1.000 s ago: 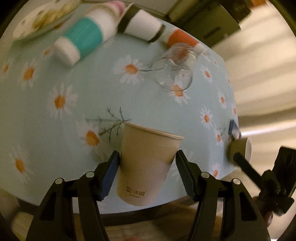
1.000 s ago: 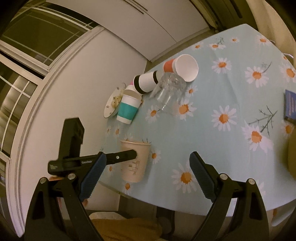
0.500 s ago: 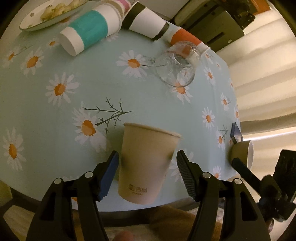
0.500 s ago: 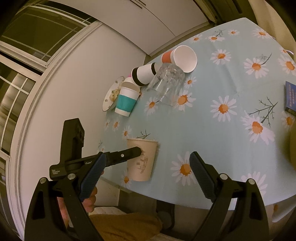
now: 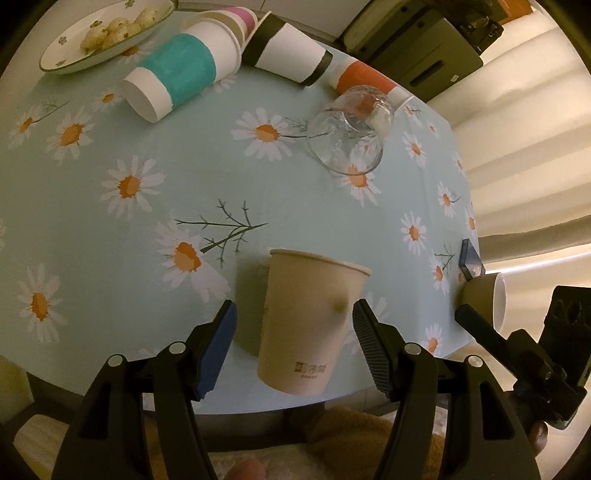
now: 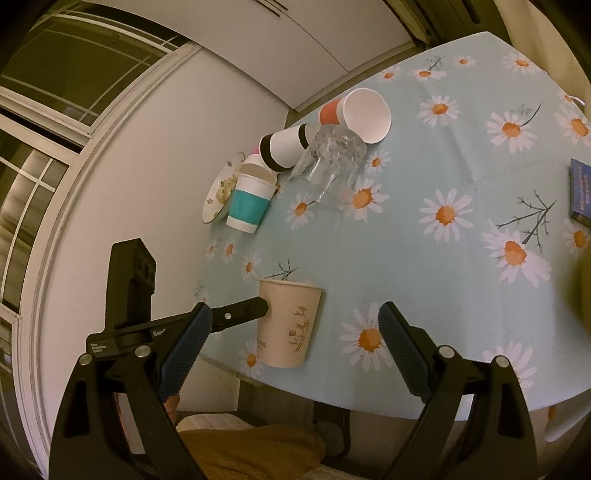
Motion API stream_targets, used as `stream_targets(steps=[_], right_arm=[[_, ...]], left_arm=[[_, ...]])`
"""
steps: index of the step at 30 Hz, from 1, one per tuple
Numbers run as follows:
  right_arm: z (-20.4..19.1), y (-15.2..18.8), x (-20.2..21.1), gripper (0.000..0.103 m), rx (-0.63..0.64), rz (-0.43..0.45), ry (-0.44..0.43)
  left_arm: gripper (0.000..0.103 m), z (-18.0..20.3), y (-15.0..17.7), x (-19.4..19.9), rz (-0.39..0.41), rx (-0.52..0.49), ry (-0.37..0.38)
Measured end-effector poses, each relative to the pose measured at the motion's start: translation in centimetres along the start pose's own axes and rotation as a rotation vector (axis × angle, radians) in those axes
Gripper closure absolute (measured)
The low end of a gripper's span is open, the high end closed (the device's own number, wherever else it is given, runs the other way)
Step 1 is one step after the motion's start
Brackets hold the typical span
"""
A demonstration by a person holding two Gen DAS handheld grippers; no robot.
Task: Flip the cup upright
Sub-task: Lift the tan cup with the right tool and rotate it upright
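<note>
Two grippers | left gripper [image 5: 293, 332]: jaws spread, flanking cup [image 5: 310, 321] without contact | cup: upright, lower centre, near surface [image 5: 184, 184] edge | right gripper [image 6: 293, 347]: jaws spread, empty

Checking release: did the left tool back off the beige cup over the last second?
Yes. The left tool has opened and pulled back; gaps now show on both sides of the beige cup, which stands upright on the tablecloth.

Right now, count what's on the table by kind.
Paper cups: 5 (beige, teal, pink, black-banded, orange)
Glass: 1
Plate: 1
Blue box: 1
Olive cup: 1
Total: 9
</note>
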State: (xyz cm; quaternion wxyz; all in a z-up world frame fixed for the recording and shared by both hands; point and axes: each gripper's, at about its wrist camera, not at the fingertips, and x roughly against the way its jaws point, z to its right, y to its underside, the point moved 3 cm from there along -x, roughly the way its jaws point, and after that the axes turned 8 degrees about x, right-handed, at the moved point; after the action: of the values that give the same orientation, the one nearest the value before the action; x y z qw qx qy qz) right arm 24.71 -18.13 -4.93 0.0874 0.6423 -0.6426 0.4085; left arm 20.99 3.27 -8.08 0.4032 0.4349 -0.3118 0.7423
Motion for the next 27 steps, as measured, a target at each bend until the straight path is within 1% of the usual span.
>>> stream_targets(steps=[6,9,14,17,18,19,20,21,24,27], right_arm=[[-0.1,0.3,-1.7,0.012,-0.008,-0.052,-0.018],[-0.4,0.2,-2.7,0.012,-0.012,-0.076,-0.027],[-1.1,0.1,-5.2,0.012,-0.008,-0.138,-0.024],[-1.8,0.0,-7.0,0.012,0.011,-0.184,-0.003],[-2.0,0.0,-7.7,0.012,0.016,-0.212,0.017],[-2.1,0.0,-8.2,0.016,0.019,-0.227,0.027],[-2.2,-0.1,-8.7,0.023,0.024,-0.239,0.039],[-2.3,-0.2,-9.1,0.025,0.028,-0.250,0.053],[-2.5,-0.3,-10.3,0.025,0.040,-0.281,0.088],[-2.4,-0.1,-11.4,0.025,0.039,-0.310,0.109]], left_arm=[[0.040,-0.8,0.7,2.2,0.050,-0.020,0.029],[0.040,-1.8,1.6,3.6,0.088,-0.014,0.059],[0.040,-4.3,4.2,5.8,0.171,0.019,0.125],[0.040,-5.9,5.8,6.2,0.198,0.053,0.166],[0.040,-6.3,6.2,6.2,0.203,0.062,0.177],[0.040,-6.7,6.8,6.2,0.206,0.065,0.186],[0.040,-7.0,7.2,6.2,0.214,0.066,0.190],[0.040,-7.2,7.5,6.2,0.220,0.067,0.189],[0.040,-8.1,8.5,5.9,0.227,0.079,0.210],[0.040,-8.7,8.8,5.6,0.228,0.078,0.214]])
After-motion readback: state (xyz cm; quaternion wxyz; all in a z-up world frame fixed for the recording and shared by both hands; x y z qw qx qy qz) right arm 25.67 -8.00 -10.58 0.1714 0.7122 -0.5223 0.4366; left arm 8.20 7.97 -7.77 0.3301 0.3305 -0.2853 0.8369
